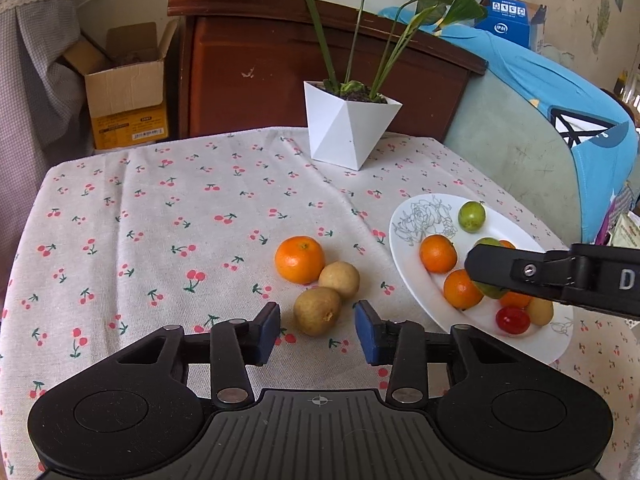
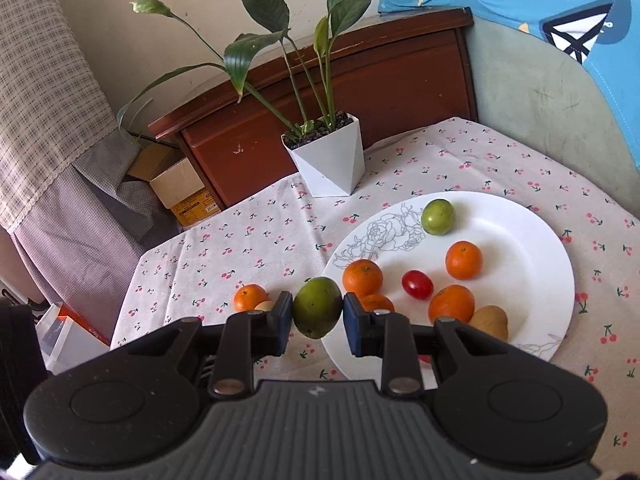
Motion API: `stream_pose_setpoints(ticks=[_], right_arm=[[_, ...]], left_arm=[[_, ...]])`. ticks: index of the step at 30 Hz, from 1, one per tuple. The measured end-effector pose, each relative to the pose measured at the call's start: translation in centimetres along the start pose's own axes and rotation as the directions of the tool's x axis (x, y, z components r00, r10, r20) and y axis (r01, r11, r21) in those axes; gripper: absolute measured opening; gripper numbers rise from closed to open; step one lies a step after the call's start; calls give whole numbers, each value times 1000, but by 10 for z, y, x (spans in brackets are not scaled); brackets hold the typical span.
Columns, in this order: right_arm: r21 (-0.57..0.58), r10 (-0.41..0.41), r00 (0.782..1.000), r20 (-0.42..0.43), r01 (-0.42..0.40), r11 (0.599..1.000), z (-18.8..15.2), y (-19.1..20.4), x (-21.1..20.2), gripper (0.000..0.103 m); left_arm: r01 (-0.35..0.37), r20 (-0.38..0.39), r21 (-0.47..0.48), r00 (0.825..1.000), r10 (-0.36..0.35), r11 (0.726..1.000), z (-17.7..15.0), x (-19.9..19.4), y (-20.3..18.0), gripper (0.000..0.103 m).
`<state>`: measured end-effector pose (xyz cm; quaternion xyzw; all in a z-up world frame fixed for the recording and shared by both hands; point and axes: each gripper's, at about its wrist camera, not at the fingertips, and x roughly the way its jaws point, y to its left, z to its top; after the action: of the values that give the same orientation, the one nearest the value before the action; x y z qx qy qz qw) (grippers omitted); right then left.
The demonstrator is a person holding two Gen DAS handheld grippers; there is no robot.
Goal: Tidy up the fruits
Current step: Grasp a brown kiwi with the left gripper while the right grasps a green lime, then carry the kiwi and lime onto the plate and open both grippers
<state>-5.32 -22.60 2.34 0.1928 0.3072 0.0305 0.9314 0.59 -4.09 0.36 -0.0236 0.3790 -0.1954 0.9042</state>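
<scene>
On the cherry-print cloth lie an orange (image 1: 299, 259) and two round brown fruits (image 1: 339, 280). The nearer brown fruit (image 1: 318, 311) sits between the blue pads of my left gripper (image 1: 317, 318), with a gap on each side, so the gripper is open. My right gripper (image 2: 317, 308) is shut on a green fruit (image 2: 317, 307), held above the cloth by the left rim of the white plate (image 2: 520, 248). The plate holds several oranges, a green fruit (image 2: 438, 217), a red tomato (image 2: 417, 284) and a brown fruit (image 2: 490, 322). In the left wrist view one right finger (image 1: 492, 268) reaches over the plate (image 1: 400, 248).
A potted plant in a white angular pot (image 1: 352, 128) stands at the back of the table. Behind it is a wooden headboard (image 1: 260, 60); a cardboard box (image 1: 124, 92) sits on the left. A chair draped in blue cloth (image 1: 560, 92) borders the right side.
</scene>
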Motion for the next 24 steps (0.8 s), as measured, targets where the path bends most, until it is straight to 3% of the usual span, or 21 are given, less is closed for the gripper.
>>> stream_pose_setpoints(ticks=[4, 7, 14, 24], right_arm=[[15, 4, 1000, -5, -4, 1000, 4, -12, -3, 27], [41, -7, 1000, 0, 7, 999, 4, -21, -5, 27], [112, -26, 999, 43, 21, 993, 10, -44, -21, 27], [237, -79, 993, 93, 55, 970, 22, -83, -37, 27]], left_arm=[[-8, 26, 23, 1000, 8, 1000, -1, 3, -3, 33], [-18, 33, 36, 999, 16, 999, -2, 3, -6, 24], [3, 43, 46, 999, -5, 999, 0, -9, -18, 24], [136, 93, 57, 986, -141, 989, 32, -20, -45, 24]])
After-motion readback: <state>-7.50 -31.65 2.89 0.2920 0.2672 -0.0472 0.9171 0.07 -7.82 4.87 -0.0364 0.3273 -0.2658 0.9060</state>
